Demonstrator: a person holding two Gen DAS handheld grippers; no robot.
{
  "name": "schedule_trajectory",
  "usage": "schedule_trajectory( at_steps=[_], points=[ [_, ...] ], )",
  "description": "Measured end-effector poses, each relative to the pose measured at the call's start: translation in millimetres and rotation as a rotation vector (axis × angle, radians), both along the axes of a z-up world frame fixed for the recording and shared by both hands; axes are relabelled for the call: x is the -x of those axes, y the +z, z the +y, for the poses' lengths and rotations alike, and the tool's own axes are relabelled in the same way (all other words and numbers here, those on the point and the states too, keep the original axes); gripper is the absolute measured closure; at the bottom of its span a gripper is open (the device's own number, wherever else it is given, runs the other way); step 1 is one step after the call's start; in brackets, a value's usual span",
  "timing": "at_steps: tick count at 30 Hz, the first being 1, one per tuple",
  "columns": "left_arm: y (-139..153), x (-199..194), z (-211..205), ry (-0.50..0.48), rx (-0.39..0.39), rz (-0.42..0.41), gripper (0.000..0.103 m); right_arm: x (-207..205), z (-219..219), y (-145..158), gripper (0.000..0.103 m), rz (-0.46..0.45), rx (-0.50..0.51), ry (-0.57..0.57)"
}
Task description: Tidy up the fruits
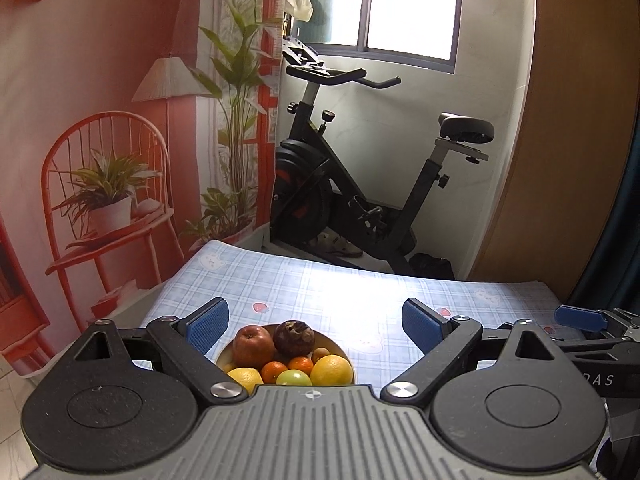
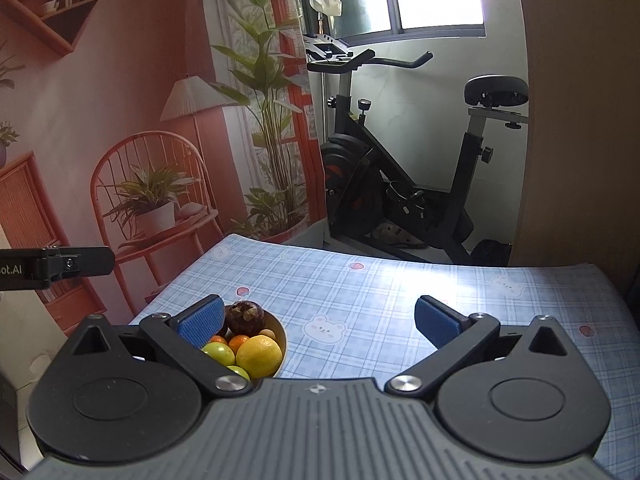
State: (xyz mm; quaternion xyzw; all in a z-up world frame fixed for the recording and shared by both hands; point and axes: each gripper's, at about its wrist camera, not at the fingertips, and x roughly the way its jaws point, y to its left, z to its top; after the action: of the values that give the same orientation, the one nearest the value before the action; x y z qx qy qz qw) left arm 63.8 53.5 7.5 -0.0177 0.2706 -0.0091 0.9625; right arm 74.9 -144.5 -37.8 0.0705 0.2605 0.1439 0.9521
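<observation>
Here, both grippers hover with jaws spread wide, holding nothing.
The left gripper (image 1: 316, 324) and right gripper (image 2: 318, 322) hang above the checked tablecloth (image 2: 360, 292); the fruits (image 1: 290, 356) sit piled in the bowl (image 2: 282, 340).

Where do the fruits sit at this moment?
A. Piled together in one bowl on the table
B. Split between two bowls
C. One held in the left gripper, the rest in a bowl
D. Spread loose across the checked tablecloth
A: the red apple, the dark mangosteen and the citrus all lie in the single bowl, and both the left gripper and right gripper are open and hold nothing.
</observation>
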Motion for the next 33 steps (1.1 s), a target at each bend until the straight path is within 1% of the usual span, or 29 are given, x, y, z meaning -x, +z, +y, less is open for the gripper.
schedule_trajectory(
  at_steps=[12, 33],
  points=[
    [3.3, 4.4, -1.9, -0.010, -0.013, -0.014, 0.008, 2.7, -4.5, 6.4, 0.000, -0.002, -0.011, -0.009],
    [6.3, 3.7, -0.8, -0.022, -0.020, -0.007, 0.008, 0.1, 0.1, 7.7, 0.000, 0.008, 0.015, -0.021]
  ],
)
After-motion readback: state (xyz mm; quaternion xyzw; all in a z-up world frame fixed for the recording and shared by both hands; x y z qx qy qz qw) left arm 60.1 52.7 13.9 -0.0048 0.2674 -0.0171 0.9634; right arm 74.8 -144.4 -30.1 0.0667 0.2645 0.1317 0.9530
